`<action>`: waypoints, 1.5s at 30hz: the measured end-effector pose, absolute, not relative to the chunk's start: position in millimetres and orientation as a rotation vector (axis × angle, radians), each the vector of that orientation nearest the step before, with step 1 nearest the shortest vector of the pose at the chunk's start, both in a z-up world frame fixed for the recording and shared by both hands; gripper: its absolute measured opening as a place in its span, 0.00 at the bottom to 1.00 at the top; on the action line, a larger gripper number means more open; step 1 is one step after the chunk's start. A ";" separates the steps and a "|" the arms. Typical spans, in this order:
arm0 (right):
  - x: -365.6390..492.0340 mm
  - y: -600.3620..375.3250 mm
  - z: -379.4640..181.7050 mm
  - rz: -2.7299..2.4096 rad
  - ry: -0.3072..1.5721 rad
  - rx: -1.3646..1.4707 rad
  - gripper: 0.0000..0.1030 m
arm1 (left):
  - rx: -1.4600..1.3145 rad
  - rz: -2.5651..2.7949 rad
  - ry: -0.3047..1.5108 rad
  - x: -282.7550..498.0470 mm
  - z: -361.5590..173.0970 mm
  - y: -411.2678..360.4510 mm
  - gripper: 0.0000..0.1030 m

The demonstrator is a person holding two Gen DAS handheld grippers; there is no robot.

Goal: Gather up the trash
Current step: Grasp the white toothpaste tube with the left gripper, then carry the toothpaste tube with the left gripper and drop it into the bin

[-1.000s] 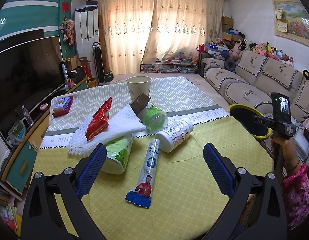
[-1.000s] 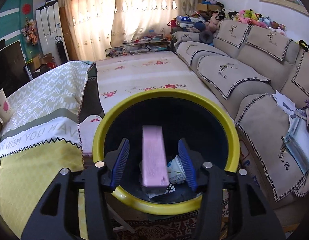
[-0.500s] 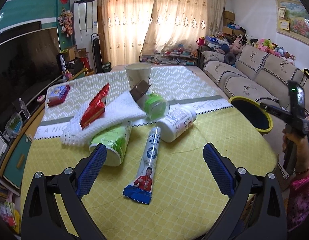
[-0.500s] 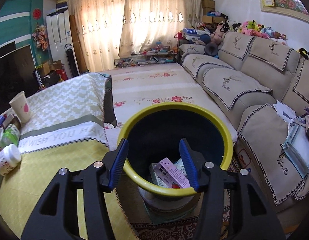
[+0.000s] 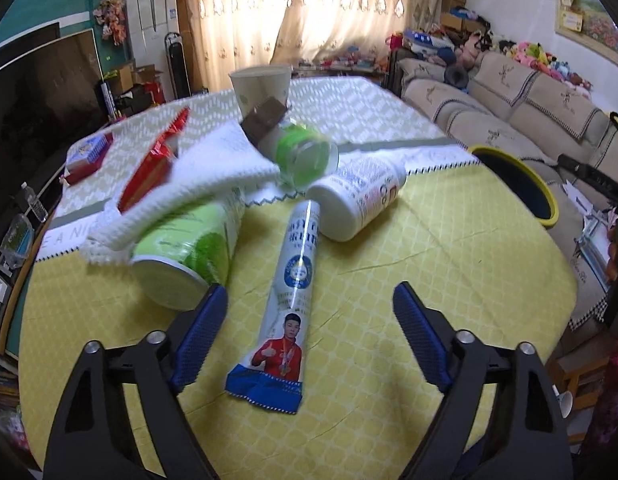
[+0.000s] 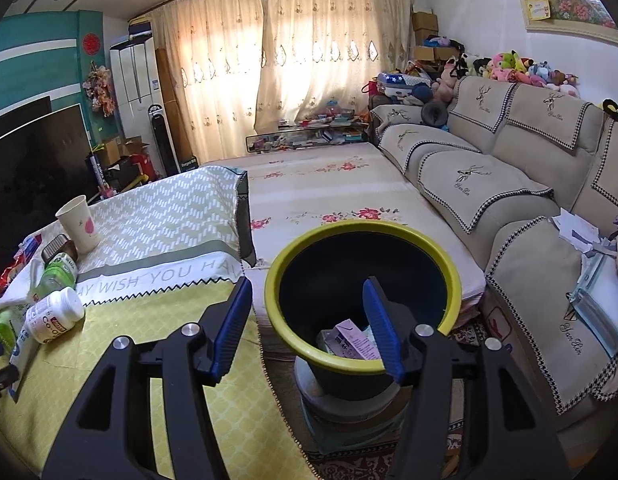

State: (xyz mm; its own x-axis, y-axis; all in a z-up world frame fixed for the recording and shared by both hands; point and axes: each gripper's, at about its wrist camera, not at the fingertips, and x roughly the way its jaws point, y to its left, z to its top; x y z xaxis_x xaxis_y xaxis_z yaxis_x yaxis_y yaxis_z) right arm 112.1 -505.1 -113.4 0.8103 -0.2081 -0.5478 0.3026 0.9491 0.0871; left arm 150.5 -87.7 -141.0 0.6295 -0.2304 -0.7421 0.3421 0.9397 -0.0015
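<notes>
Daylight is coming through the curtains (image 6: 293, 60) at the back and is glowing warm there, while the room is staying rather dim. The pile on the table (image 5: 449, 280) is looking blurred in the left view. Both views are bending strongly at the dark corners.

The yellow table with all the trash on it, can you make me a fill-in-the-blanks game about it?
1. The long white sachet with a blue bottom edge lies flat between the fingers of the ____ gripper, whose jaws are closing.
2. The dark round bin beside the yellow table has a ____ rim.
3. The red snack wrapper rests on a folded ____ towel.
4. The beige paper cup stands ____.

Missing words: left; yellow; white; upright
</notes>
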 end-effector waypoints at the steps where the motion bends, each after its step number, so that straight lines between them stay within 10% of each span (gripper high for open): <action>1: 112.8 -503.7 -114.2 -0.271 0.566 0.174 0.53 | 0.147 -0.328 0.836 152.2 -143.1 -88.4 0.76; 18: 111.9 -503.8 -118.6 -0.235 0.572 0.199 0.53 | 0.174 -0.281 0.897 162.6 -157.3 -81.9 0.19; 45: 50.2 -603.2 -113.8 -0.466 0.488 0.302 0.53 | 0.324 -0.819 0.768 173.8 -77.5 -320.2 0.18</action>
